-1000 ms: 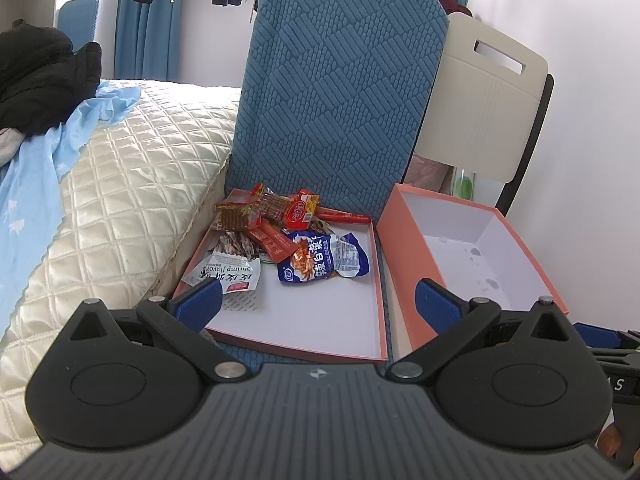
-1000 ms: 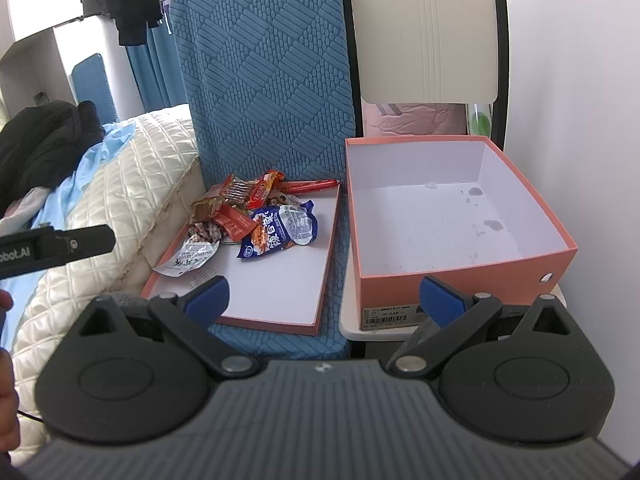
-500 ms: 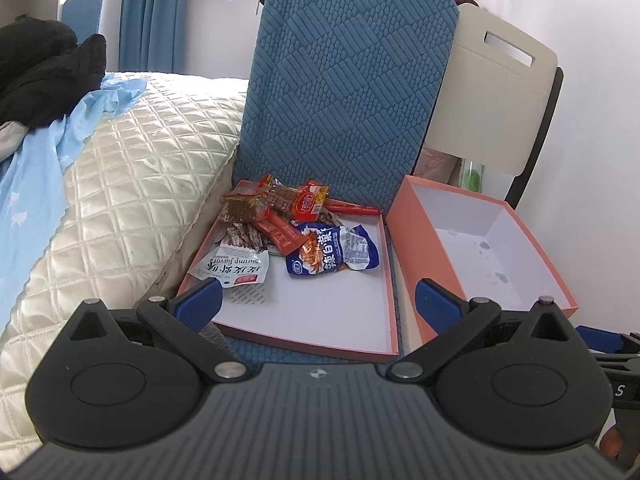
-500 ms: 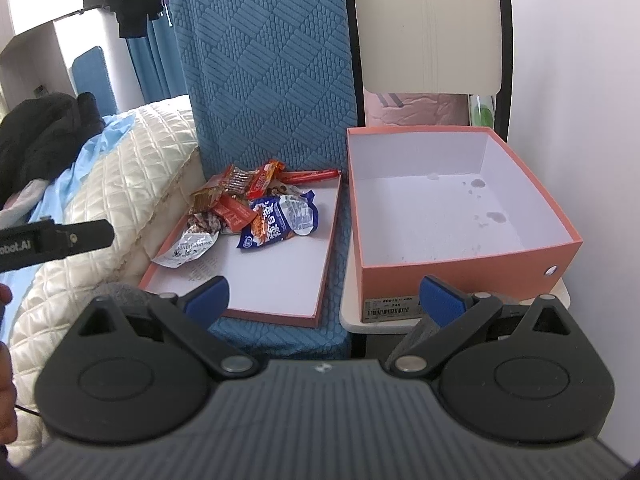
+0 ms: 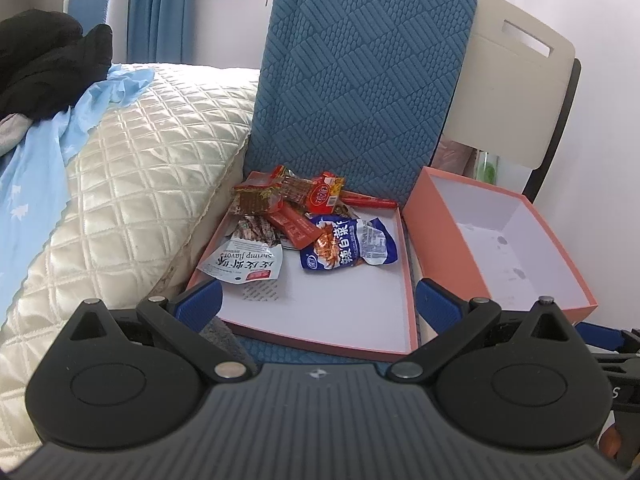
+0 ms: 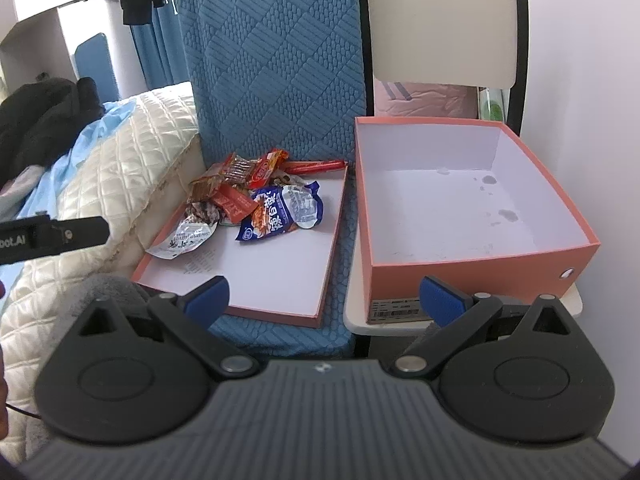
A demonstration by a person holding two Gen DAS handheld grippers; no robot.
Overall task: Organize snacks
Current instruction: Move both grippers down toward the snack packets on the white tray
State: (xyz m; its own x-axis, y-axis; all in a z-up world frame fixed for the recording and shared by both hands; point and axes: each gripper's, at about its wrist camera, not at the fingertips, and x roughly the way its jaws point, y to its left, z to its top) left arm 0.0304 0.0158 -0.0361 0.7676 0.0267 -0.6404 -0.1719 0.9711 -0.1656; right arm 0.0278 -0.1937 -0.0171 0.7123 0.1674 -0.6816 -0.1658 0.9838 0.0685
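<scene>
A pile of snack packets (image 5: 304, 220) lies at the far end of a shallow salmon box lid (image 5: 360, 336) on a blue chair seat; the pile also shows in the right wrist view (image 6: 256, 196). It includes a blue-and-white packet (image 5: 348, 248), a white shrimp-flavour packet (image 5: 244, 264) and several red ones. An empty salmon box (image 6: 472, 256) with a white inside stands to the right of the lid. My left gripper (image 5: 318, 304) is open and empty, just short of the lid's near edge. My right gripper (image 6: 324, 294) is open and empty, in front of the gap between lid and box.
A blue quilted chair back (image 5: 360, 80) rises behind the lid. A cream quilted bed (image 5: 120, 184) with blue cloth and black clothing lies to the left. A beige chair (image 6: 440, 20) holds the box. A white wall (image 6: 600, 80) is on the right.
Both grippers have drawn slightly nearer to the lid and box, with the left view shifting a little. The snacks have not moved.
</scene>
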